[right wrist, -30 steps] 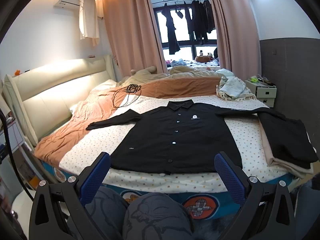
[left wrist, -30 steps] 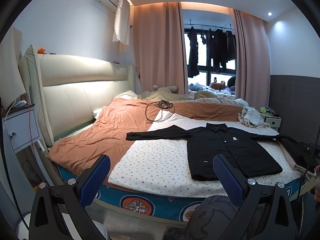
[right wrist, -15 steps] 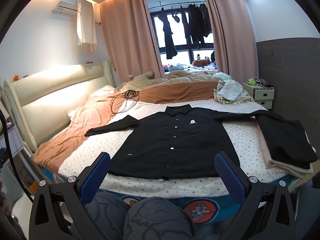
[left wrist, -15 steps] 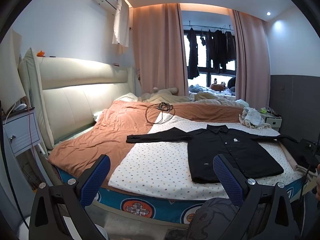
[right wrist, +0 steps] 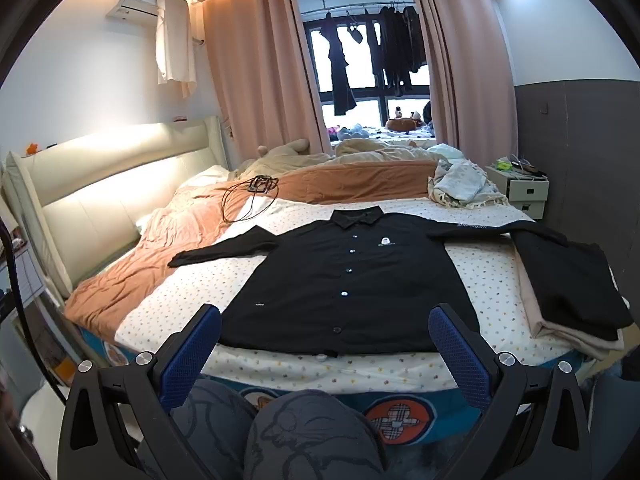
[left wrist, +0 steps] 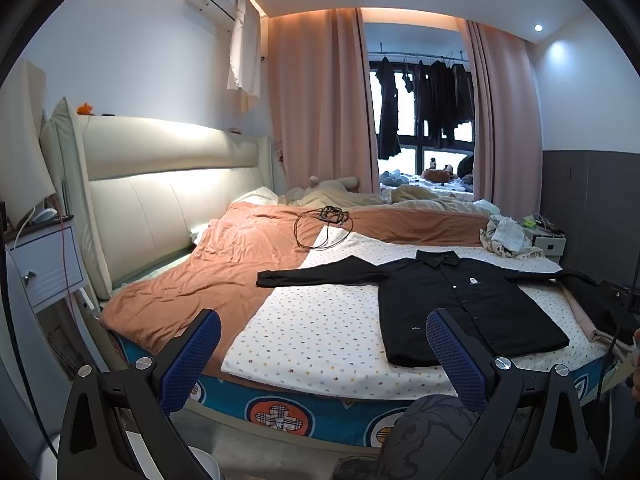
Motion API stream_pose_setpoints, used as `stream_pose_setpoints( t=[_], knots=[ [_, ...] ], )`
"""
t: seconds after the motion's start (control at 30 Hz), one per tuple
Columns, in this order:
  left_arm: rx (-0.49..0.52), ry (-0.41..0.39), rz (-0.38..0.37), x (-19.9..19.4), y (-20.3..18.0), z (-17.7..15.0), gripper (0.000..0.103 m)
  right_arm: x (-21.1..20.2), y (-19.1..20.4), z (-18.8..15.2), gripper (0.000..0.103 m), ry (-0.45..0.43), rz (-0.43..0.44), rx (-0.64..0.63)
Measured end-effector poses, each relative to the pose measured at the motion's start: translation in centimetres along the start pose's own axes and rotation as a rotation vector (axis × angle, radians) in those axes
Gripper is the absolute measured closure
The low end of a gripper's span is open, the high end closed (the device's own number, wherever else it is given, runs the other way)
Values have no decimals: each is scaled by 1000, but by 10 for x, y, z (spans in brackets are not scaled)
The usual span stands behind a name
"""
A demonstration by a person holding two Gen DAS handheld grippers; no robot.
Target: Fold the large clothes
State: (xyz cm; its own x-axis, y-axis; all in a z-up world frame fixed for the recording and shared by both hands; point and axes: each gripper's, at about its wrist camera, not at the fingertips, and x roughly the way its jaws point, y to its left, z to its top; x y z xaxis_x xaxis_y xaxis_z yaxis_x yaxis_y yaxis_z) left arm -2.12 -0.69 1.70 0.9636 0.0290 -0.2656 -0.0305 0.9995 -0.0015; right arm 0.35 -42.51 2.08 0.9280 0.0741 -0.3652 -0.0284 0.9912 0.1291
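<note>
A black long-sleeved button shirt (right wrist: 344,276) lies flat, front up, on the dotted white sheet (right wrist: 188,296) of the bed, collar toward the window and sleeves spread to both sides. In the left wrist view the same shirt (left wrist: 460,304) lies right of centre. My left gripper (left wrist: 324,354) is open, held in the air short of the bed's near edge, left of the shirt. My right gripper (right wrist: 324,350) is open too, centred in front of the shirt's hem, with nothing between its blue fingers (right wrist: 192,352).
A folded stack of black and beige clothes (right wrist: 572,284) rests on the bed's right side. An orange blanket (left wrist: 208,268) covers the left, with a black cable (left wrist: 320,224) on it. Rumpled pale cloth (right wrist: 460,184) and a nightstand (right wrist: 524,192) stand behind. A person's knees (right wrist: 304,432) show below.
Both grippers have risen and drawn back a little, so the bed and shirt sit lower and smaller in view. The shirt has not moved.
</note>
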Motion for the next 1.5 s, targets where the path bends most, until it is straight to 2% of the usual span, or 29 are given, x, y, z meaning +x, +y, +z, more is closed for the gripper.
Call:
stream_pose_setpoints(
  t=[0.23,0.87,1.2,1.5],
  knots=[
    [4,-4,6,-4,0,-1,0,-5,4,0,0,-9,-13,-21],
    [5,4,24,1,-1,1,0,-4,2,3,0,-5,21,-18],
    [22,22,40,39,-4,14,0,34,-5,22,0,3,33,3],
    [21,34,69,84,-10,30,0,91,-2,45,0,16,79,6]
  ],
)
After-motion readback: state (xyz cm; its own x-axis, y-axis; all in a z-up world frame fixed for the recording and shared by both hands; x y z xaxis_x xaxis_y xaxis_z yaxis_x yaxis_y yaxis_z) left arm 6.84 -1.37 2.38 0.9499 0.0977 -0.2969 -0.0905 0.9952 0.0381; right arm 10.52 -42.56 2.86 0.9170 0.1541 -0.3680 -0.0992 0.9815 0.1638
